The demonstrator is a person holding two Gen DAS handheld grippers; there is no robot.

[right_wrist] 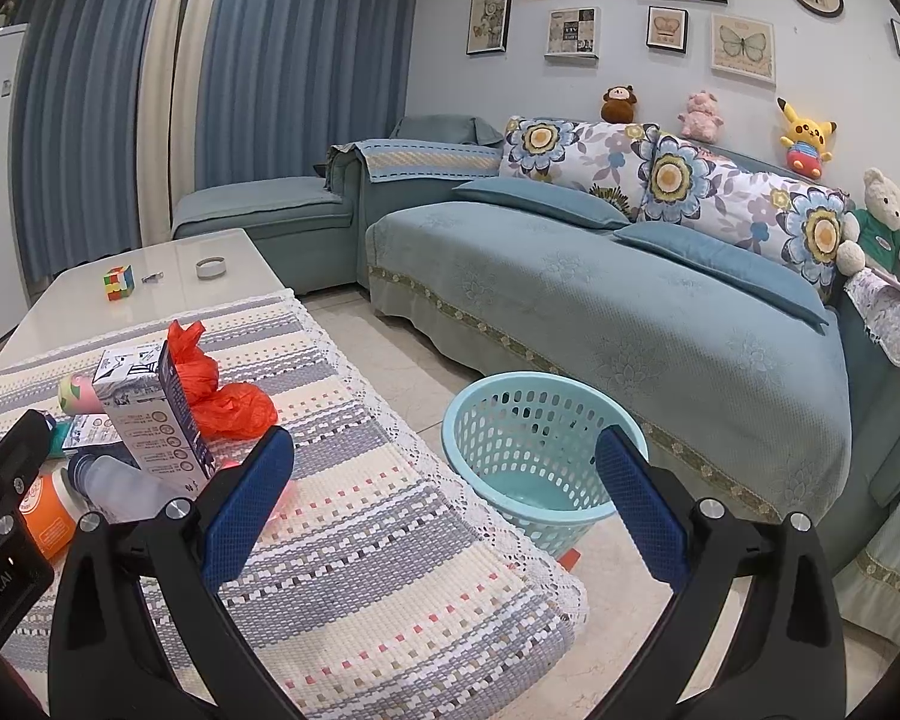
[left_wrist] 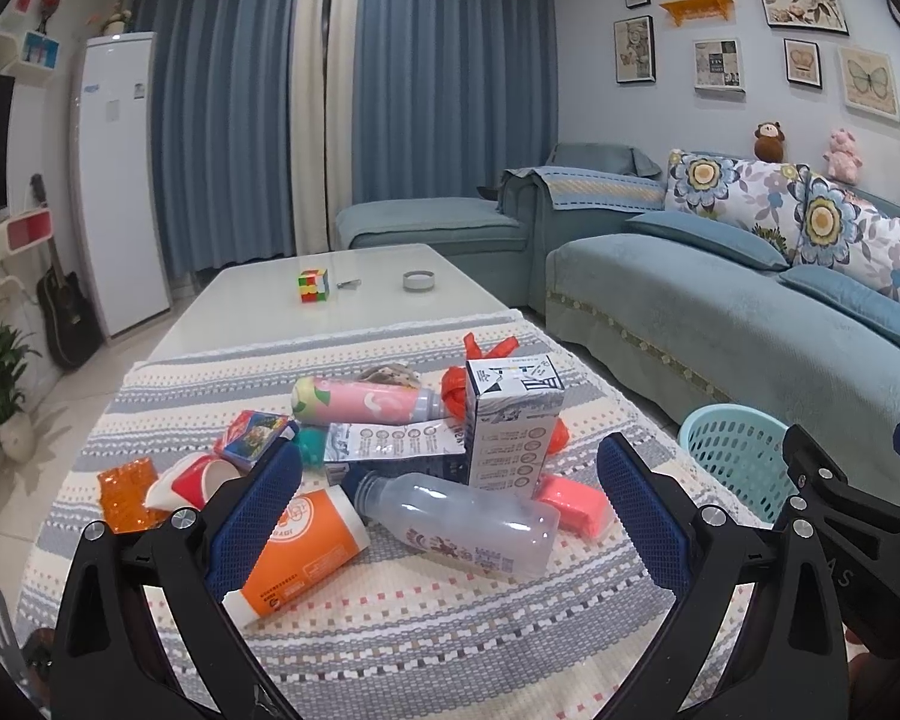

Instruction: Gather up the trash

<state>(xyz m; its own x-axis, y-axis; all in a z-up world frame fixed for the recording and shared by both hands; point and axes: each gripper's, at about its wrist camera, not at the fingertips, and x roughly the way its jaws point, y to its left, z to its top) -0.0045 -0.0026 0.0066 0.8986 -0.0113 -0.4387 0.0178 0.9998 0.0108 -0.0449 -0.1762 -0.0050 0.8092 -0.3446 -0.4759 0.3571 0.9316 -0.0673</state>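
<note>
Left gripper fingers wide above clear bottle; right gripper fingers wide, empty, near basket.

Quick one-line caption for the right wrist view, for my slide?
Open right claw hovers over the table edge, facing the empty basket on the floor beside the sofa.

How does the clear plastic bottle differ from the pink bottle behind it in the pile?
The clear plastic bottle is see-through and looks empty; the pink bottle is opaque with a printed wrap. The clear one lies nearest the left gripper, the pink one farther back. Both lie on their sides on the striped cloth.
</note>
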